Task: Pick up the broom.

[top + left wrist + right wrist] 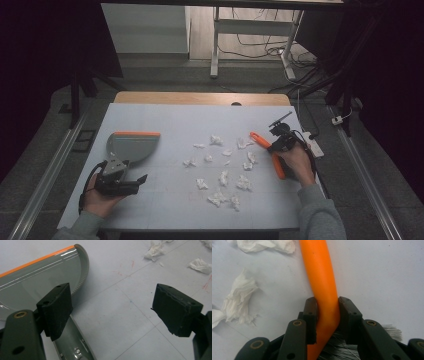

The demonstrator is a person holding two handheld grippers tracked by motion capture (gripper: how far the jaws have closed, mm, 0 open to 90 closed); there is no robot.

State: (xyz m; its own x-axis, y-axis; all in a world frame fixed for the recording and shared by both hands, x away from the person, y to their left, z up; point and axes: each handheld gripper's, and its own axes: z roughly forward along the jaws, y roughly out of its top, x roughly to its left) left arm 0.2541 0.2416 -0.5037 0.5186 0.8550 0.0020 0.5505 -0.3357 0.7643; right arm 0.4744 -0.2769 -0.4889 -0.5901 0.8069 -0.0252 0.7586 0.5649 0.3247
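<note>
Roughly 15 tissue scraps (223,177), 1 dustpan (131,145), 1 brush (265,150) in R gripper (327,315) jaws

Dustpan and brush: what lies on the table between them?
In the high view, scattered crumpled paper scraps lie on the white table between the dustpan and the brush.

Pale grey table (165,200) with scattered white tissue scraps (223,176) and a grey orange-edged dustpan (131,145).
</note>
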